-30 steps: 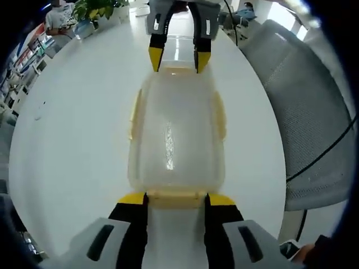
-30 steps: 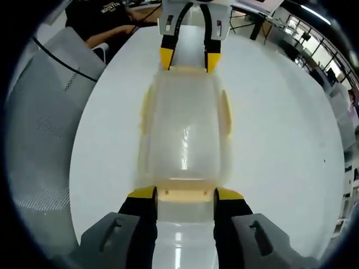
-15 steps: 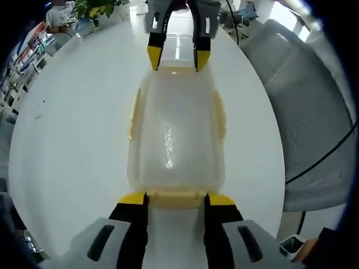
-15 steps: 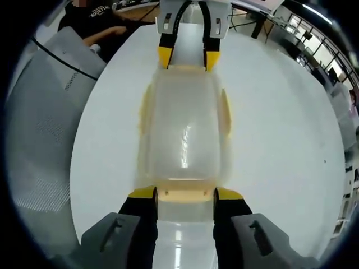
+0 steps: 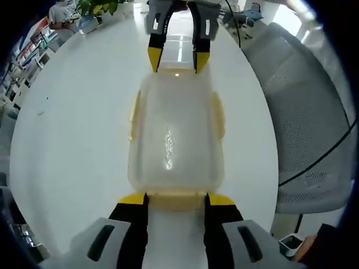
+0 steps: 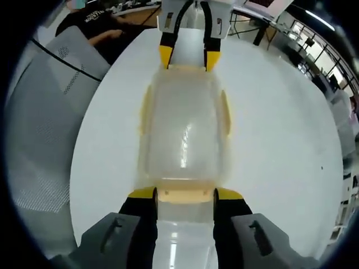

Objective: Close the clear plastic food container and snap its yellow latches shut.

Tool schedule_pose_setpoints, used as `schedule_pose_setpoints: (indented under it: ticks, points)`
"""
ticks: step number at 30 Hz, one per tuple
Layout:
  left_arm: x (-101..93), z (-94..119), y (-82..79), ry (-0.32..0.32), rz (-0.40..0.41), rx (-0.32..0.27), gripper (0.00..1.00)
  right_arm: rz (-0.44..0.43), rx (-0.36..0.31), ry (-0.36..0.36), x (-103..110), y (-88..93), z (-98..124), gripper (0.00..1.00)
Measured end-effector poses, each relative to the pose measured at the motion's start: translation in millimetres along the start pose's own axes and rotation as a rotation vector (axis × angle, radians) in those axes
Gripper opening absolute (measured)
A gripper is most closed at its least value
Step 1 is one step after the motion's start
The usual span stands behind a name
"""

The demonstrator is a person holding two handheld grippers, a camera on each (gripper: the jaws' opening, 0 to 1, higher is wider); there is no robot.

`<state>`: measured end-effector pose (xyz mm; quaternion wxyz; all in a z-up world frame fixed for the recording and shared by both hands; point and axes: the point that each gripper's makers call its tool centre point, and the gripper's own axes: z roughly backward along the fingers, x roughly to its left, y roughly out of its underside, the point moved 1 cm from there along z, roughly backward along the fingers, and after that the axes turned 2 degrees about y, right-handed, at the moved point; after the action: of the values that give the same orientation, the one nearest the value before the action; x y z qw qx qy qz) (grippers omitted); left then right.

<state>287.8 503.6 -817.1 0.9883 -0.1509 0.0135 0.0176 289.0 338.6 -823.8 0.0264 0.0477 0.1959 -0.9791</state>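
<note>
The clear plastic container [image 5: 176, 129] lies lengthwise on the white table [image 5: 73, 129] with its lid down. Pale yellow latches [image 5: 134, 115] sit on both long sides, folded against the walls. My left gripper [image 5: 176, 199] is open at the near end, and its yellow fingertips [image 5: 132, 198] flank the end latch [image 5: 168, 197]. At the far end my right gripper [image 5: 178, 59] is open too, straddling that end. In the right gripper view the same container [image 6: 185, 129] runs from my right gripper [image 6: 185, 194] up to the left gripper [image 6: 189, 58].
A grey mesh chair [image 5: 308, 112] stands close to the table's edge; in the right gripper view this chair [image 6: 39, 123] is at the left. A potted plant [image 5: 98, 7] sits at the far end. A person in a dark shirt [image 6: 101, 22] sits beyond the table.
</note>
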Motion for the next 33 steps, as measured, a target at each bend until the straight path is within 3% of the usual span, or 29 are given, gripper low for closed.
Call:
schedule_pose_setpoints:
  ticks: [8, 15, 21, 33]
  points:
    - [3.9, 23.5, -6.6, -0.027, 0.006, 0.006, 0.34, 0.03, -0.036, 0.025, -9.8, -11.9, 27.5, 0.35]
    - [3.8, 40.0, -27.7, -0.046, 0.002, -0.004, 0.34, 0.043, -0.059, 0.049, -12.2, -7.6, 57.1, 0.35]
    - [3.5, 42.2, -58.2, -0.049, -0.023, -0.014, 0.34, 0.028, -0.06, 0.064, -9.1, 14.0, 78.0, 0.35]
    - [3.4, 19.4, -132.4, -0.034, -0.073, -0.024, 0.34, -0.017, -0.028, 0.085, -1.1, 83.2, 111.3, 0.35]
